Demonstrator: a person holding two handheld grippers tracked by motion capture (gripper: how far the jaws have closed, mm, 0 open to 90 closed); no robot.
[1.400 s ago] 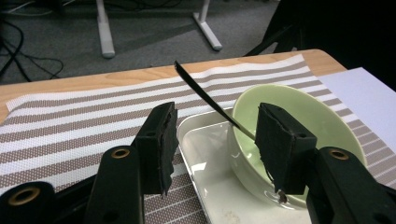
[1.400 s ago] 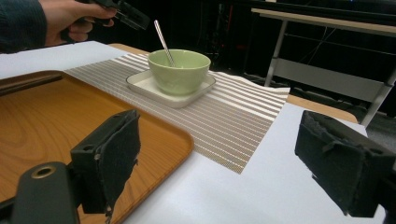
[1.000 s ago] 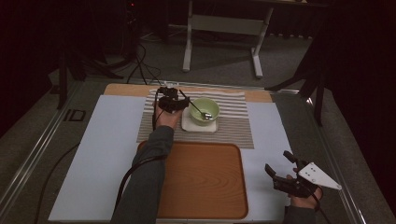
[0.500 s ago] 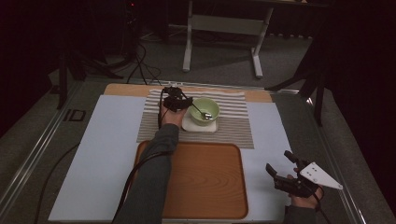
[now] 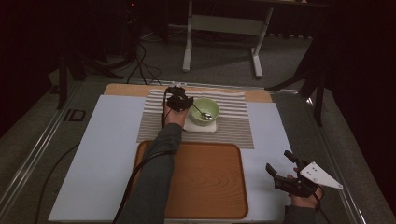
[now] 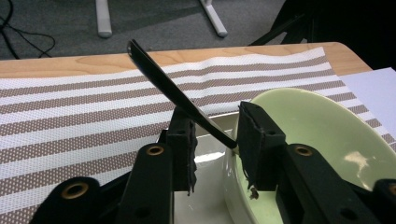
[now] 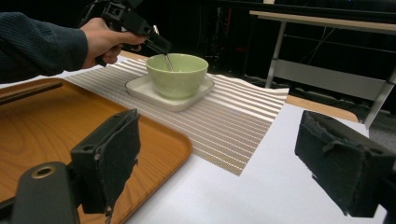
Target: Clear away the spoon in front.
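High view: my left gripper (image 5: pixel 183 103) sits at the near-left rim of the green bowl (image 5: pixel 205 111), which stands on a white square plate (image 5: pixel 200 125) on the striped mat (image 5: pixel 233 121) at the far side of the desk (image 5: pixel 93 154). The spoon (image 5: pixel 201 113) lies in the bowl, its handle leaning out over the rim toward that gripper. My right gripper (image 5: pixel 287 170) rests well apart at the near right corner, beside the wooden tray (image 5: pixel 205 186). Left gripper view: the spoon handle (image 6: pixel 173 91) passes between the two black pads, its long axis running from the bowl up and away, slanted across the gap. The jaws have just been closing with the handle between them; I see it close against both pads, but I cannot confirm that they pinch it yet. Right gripper view: the jaws of my right gripper (image 7: pixel 233 154) stand wide apart with nothing between them, and the bowl (image 7: pixel 177 74) shows far off. Judgement: the left hand is plainly the nearer, and the pick turns on closing square across that slanted handle.
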